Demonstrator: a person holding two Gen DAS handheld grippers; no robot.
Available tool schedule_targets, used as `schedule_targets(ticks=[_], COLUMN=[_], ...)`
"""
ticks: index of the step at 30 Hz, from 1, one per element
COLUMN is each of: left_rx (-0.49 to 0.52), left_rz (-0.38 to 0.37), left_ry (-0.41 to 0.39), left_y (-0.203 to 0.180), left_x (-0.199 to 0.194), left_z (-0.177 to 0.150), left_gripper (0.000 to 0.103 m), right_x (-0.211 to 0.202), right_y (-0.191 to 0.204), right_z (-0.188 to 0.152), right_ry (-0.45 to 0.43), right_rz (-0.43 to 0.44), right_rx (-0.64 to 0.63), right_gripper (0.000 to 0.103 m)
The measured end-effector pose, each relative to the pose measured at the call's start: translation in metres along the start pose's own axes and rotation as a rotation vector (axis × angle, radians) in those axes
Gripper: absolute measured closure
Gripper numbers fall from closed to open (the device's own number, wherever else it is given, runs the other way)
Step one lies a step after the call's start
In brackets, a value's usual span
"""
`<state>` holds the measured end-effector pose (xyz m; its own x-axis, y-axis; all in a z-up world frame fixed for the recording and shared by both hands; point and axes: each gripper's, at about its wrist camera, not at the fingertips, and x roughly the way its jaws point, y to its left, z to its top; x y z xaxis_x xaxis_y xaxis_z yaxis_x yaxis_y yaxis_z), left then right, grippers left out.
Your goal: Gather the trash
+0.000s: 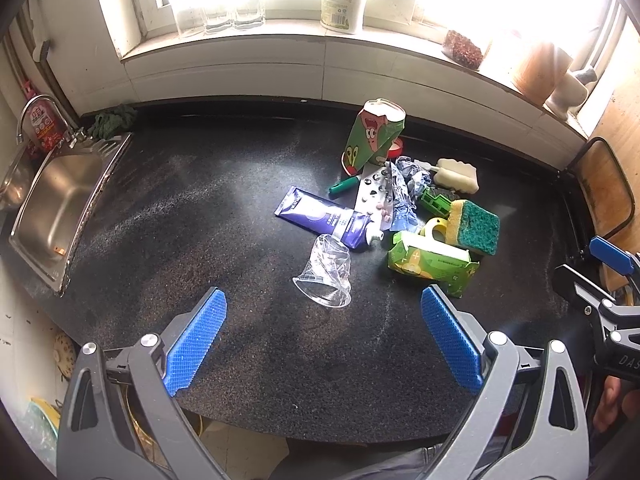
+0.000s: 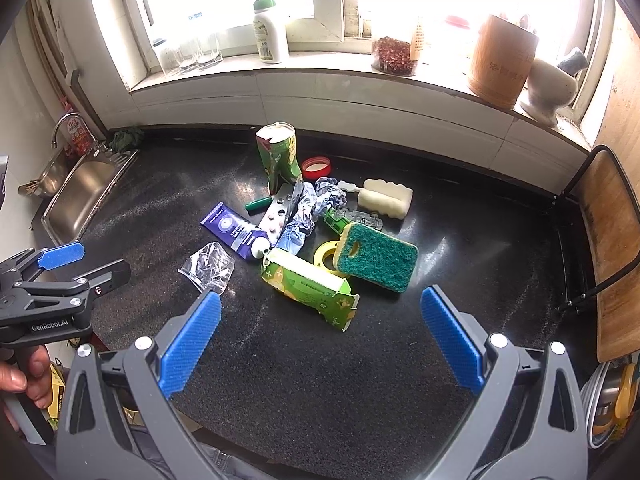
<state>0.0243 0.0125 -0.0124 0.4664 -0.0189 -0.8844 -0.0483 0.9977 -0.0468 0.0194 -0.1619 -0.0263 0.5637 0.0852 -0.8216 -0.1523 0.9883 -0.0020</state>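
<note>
Both my grippers hang spread and empty over the near edge of the black counter (image 1: 168, 216), the left gripper (image 1: 324, 336) facing the crushed clear plastic cup (image 1: 326, 272) and the right gripper (image 2: 320, 336) facing the torn green carton (image 2: 308, 286). Just past these the trash lies heaped mid-counter: a purple tube (image 1: 320, 218), a pill blister sheet (image 1: 374, 196), crumpled blue paper (image 2: 310, 212), a yellow tape roll (image 2: 326, 255) under the green-topped sponge (image 2: 376, 256), and a white sponge (image 2: 386, 196). Farthest back a dented green can (image 1: 374, 134) stands tilted beside a red lid (image 2: 317, 168), with the sink (image 1: 56, 208) off to the left.
</note>
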Motion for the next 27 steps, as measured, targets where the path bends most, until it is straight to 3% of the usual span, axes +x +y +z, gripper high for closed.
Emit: schedule_targets(ticks=[22,27], left_rx=[-0.006,-0.003], left_rz=[-0.005,-0.036], left_ry=[0.021,0.043], left_y=[0.001,0.001], left_x=[0.009,0.016], left_z=[0.003,0.003], left_gripper=[0.008,0.008], right_x=[0.005,0.011], right_y=[0.000,-0.002], right_z=[0.002,0.001], right_ry=[0.007,0.012], right_rz=[0.003,0.016], right_rx=[0.001,-0.005], right_gripper=[0.006,0.006])
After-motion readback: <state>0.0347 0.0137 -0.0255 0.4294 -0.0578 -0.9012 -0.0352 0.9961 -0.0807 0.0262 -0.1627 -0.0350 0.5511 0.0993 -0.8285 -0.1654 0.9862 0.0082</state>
